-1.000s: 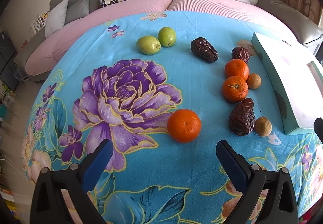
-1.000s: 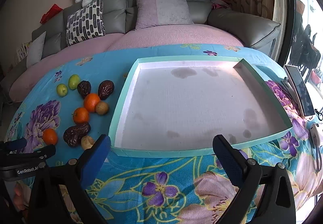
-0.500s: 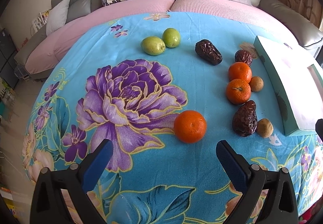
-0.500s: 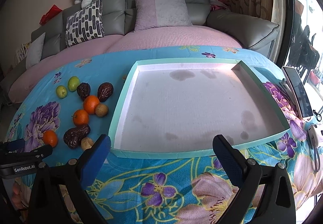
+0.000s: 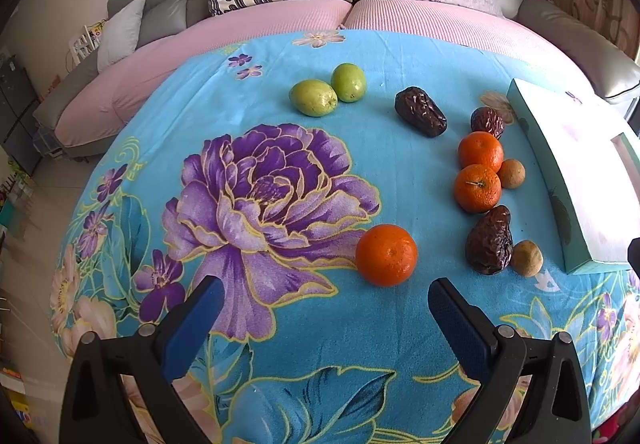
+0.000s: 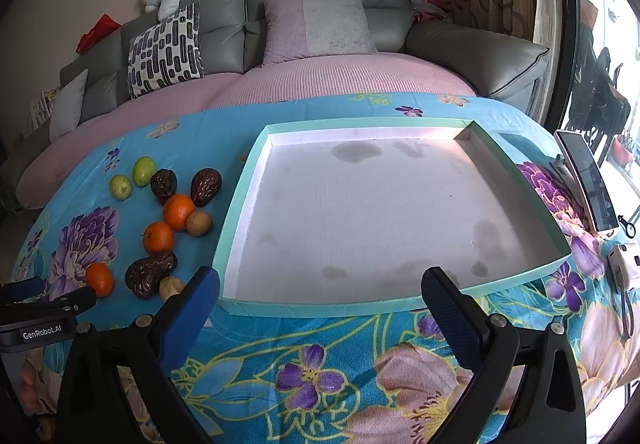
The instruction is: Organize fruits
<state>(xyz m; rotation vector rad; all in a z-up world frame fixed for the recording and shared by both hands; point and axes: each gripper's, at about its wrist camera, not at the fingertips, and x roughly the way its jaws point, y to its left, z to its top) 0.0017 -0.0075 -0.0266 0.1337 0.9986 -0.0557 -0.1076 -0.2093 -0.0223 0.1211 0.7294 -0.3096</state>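
The left gripper (image 5: 326,308) has been moved a little closer to the table and a little to the left over the last second, so the fruits are now seen further to the right in its view, and the near orange (image 5: 386,255) that was sitting between the two blue pads is now found at about 1 o'clock from the middle of the claw, closer to the right pad. The claw is held wide open and nothing is held in it. The right gripper (image 6: 320,308) has hardly been moved; it is also held wide open with nothing in it, and it is pointed at the tray (image 6: 248,204), whose white floor has only some dark stains on it and no fruit. All the fruits are left on the flowered cloth (image 5: 280,344): two green fruits (image 5: 314,97) at 12 o'clock, a dark date (image 5: 420,111) at 1 o'clock, then two more oranges (image 5: 477,188), another big date (image 5: 489,240) and two small brown round fruits (image 5: 527,258) at 2 o'clock, just beside the tray's near wall. From this it can be judged that no sorting has been done yet and that the near orange is being lined up as the first thing to be picked. The claw would likely have to be slid a bit to the right, so that the orange is not bumped by the right pad and rolled away.
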